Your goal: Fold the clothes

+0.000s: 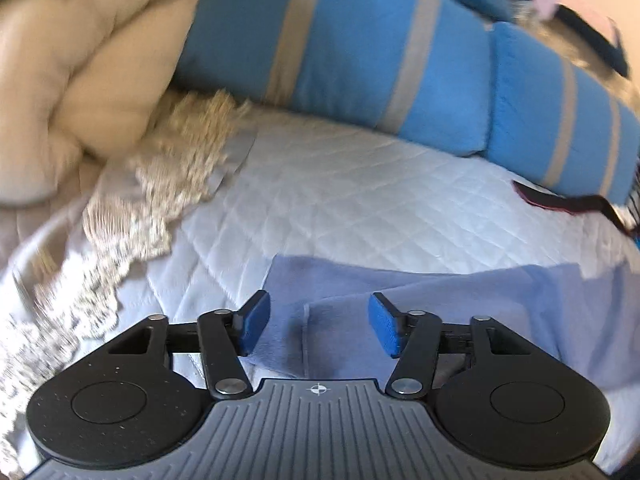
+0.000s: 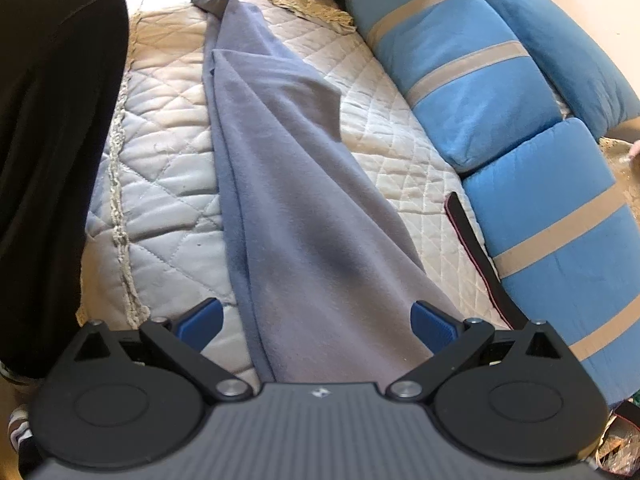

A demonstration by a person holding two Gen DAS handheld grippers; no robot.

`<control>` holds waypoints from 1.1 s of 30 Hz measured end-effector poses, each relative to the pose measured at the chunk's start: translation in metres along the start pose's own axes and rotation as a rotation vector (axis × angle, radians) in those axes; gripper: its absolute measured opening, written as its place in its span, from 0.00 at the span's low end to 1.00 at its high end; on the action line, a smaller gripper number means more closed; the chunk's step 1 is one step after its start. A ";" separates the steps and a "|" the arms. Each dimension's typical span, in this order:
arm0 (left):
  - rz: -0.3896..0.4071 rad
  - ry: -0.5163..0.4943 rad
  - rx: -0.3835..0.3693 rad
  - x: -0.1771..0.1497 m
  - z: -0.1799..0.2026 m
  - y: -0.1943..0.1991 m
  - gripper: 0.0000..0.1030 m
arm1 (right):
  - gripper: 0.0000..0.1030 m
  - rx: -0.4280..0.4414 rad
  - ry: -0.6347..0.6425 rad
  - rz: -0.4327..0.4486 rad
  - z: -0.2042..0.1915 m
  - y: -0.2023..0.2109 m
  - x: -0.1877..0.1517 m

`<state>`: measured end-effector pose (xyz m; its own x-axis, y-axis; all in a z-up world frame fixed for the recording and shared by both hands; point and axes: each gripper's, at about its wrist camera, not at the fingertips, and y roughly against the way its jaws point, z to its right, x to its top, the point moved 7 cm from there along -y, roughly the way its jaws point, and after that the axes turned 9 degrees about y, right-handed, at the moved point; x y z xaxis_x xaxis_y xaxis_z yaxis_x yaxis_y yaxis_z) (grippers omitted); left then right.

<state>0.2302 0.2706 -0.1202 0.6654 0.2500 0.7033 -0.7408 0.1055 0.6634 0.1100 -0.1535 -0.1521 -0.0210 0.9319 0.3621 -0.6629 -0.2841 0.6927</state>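
A lavender-grey garment lies lengthwise on a white quilted bed cover, folded into a long strip with a flap turned over near its far end. My right gripper hovers over its near end, open wide, with the cloth passing between the blue pads untouched. In the left wrist view the same garment shows its other end with a folded edge. My left gripper is open just above that end, holding nothing.
Blue cushions with grey stripes line the far side of the bed. A cream duvet and lace trim sit at the left. A dark strap lies beside the cushions. A person's black clothing fills the left edge.
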 end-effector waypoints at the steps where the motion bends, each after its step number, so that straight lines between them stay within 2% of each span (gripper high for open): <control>1: -0.010 0.015 0.007 0.000 -0.003 -0.004 0.39 | 1.00 0.002 0.002 -0.003 -0.001 -0.001 0.000; 2: -0.016 0.022 0.015 0.000 -0.003 -0.006 0.28 | 1.00 0.005 0.004 -0.005 -0.001 -0.002 0.000; 3: -0.022 0.026 0.020 0.000 -0.004 -0.008 0.23 | 1.00 0.008 0.005 -0.007 -0.001 -0.003 0.000; 5: -0.036 0.014 0.014 -0.001 -0.002 -0.015 0.03 | 1.00 0.013 0.007 -0.011 -0.002 -0.004 -0.001; 10: 0.003 -0.131 0.053 0.007 0.012 -0.010 0.01 | 1.00 0.015 0.023 -0.015 -0.003 -0.005 -0.002; 14: 0.058 -0.225 0.084 0.027 0.018 0.001 0.02 | 1.00 0.020 0.024 -0.005 -0.004 -0.005 0.000; 21: 0.096 -0.361 0.153 0.044 0.025 -0.008 0.02 | 1.00 0.018 0.027 0.001 -0.003 -0.004 0.003; 24: 0.104 -0.372 0.176 0.041 0.023 -0.014 0.05 | 1.00 0.014 0.025 0.004 -0.002 -0.003 0.003; 27: 0.118 -0.288 0.212 0.042 0.008 -0.009 0.09 | 1.00 0.015 0.020 0.006 -0.001 -0.002 0.003; 28: 0.115 -0.254 0.219 0.041 0.002 -0.008 0.26 | 1.00 0.015 0.020 0.006 -0.001 -0.002 0.003; 30: 0.058 -0.137 0.195 0.034 -0.014 -0.006 0.48 | 1.00 0.016 0.023 0.008 -0.002 -0.002 0.003; 33: -0.028 0.038 0.159 0.023 -0.037 -0.003 0.51 | 1.00 0.017 0.029 0.013 -0.003 0.000 0.004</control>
<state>0.2447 0.3113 -0.1152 0.6794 0.2852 0.6761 -0.6963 -0.0404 0.7167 0.1083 -0.1490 -0.1525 -0.0518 0.9341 0.3533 -0.6494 -0.3002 0.6987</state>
